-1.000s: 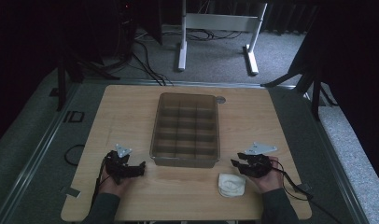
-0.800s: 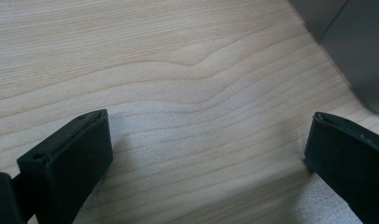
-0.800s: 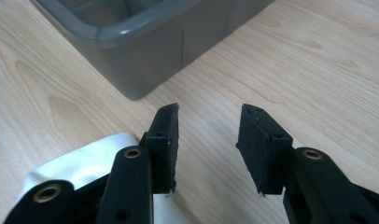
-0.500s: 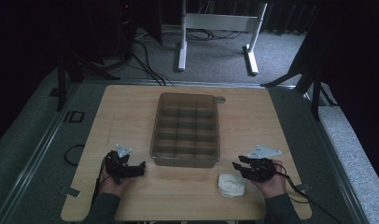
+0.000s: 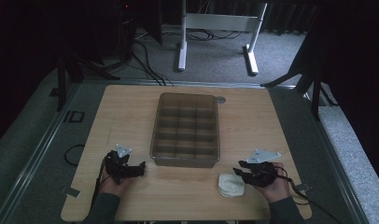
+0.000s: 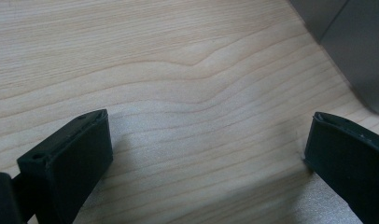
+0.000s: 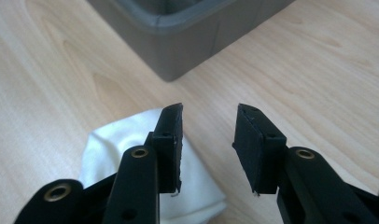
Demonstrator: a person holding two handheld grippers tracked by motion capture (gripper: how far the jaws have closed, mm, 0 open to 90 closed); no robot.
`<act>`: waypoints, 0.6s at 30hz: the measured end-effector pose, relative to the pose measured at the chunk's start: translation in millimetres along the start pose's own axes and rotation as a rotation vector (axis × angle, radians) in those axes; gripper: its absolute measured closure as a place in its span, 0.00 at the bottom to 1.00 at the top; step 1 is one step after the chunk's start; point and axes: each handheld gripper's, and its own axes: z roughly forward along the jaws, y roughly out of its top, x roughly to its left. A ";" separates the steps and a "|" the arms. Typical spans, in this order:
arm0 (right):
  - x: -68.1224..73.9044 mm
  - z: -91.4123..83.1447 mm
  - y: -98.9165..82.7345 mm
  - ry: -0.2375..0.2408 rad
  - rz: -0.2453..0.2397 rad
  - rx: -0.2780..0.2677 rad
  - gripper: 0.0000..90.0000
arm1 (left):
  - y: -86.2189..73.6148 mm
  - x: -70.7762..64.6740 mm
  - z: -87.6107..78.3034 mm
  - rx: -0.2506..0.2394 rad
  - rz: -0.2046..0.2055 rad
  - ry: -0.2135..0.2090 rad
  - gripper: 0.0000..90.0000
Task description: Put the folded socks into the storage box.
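A clear grey divided tray (image 5: pixel 185 161) stands in the middle of the wooden table (image 5: pixel 122 116). A crumpled white cloth (image 5: pixel 231 185) lies near the front edge, to the right of the tray's near corner. My right gripper (image 5: pixel 238 169) hovers just right of the cloth. In the right gripper view the cloth (image 7: pixel 117 140) lies under the left jaw. The right gripper (image 7: pixel 208 126) is open; its jaws have just been closing a little with nothing between them. My left gripper (image 5: pixel 140 167) rests open at the tray's front left, and in its own view the left gripper (image 6: pixel 206 154) spans bare wood.
The tray's near corner (image 7: pixel 187 32) stands a short way ahead of the right jaws. The tray's wall (image 6: pixel 360 46) edges the left gripper view at top right. Beyond the table stand a white frame (image 5: pixel 215 28) and floor cables (image 5: pixel 145 60).
My right gripper has shifted slightly toward the table's near edge beside the cloth, and its jaws look a bit narrower. The left gripper has stayed put.
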 end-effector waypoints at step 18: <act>22.2 3.8 -2.4 0.058 -0.121 0.149 0.64 | 0.0 0.0 0.0 0.000 0.000 0.000 0.01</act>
